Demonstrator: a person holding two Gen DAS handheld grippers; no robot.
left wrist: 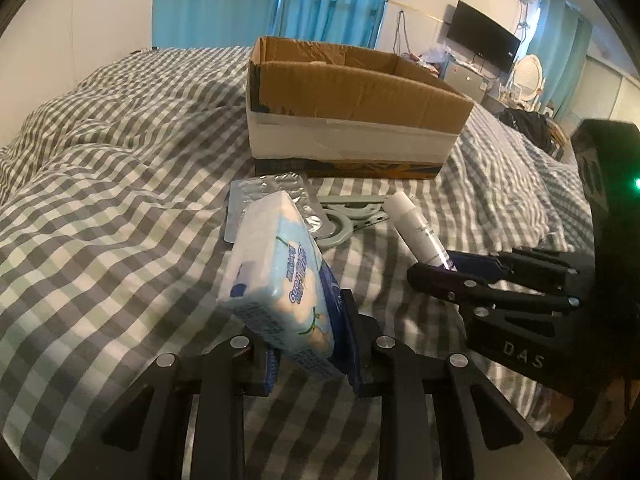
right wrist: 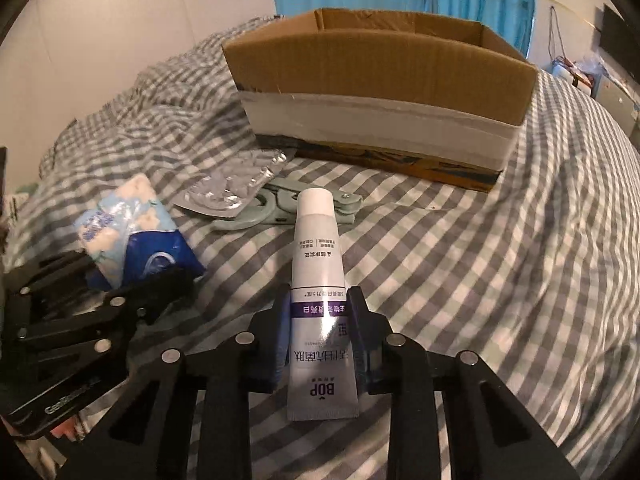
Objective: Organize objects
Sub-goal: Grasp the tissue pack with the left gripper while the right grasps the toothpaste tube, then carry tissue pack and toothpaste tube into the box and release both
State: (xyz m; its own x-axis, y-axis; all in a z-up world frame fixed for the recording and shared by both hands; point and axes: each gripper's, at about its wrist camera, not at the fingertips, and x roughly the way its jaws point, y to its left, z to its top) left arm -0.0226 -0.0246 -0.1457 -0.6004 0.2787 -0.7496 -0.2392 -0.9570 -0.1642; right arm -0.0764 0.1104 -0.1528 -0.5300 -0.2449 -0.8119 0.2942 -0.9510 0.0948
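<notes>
My left gripper (left wrist: 310, 344) is shut on a light blue tissue pack (left wrist: 276, 280) and holds it tilted just above the bed. My right gripper (right wrist: 322, 332) is shut on a white and purple toothpaste tube (right wrist: 318, 280), cap pointing away. The right gripper also shows in the left wrist view (left wrist: 440, 272) with the tube (left wrist: 416, 228). The left gripper shows in the right wrist view (right wrist: 132, 292) with the tissue pack (right wrist: 128, 228). An open cardboard box (left wrist: 352, 120) stands on the bed beyond both; it also shows in the right wrist view (right wrist: 380, 92).
A silver blister pack (left wrist: 272, 196) and a pale green clip (left wrist: 348, 216) lie on the checked bedcover (left wrist: 120, 200) between the grippers and the box. They also show in the right wrist view: blister pack (right wrist: 232, 188), clip (right wrist: 272, 208). Blue curtains and a wall TV (left wrist: 484, 36) are behind.
</notes>
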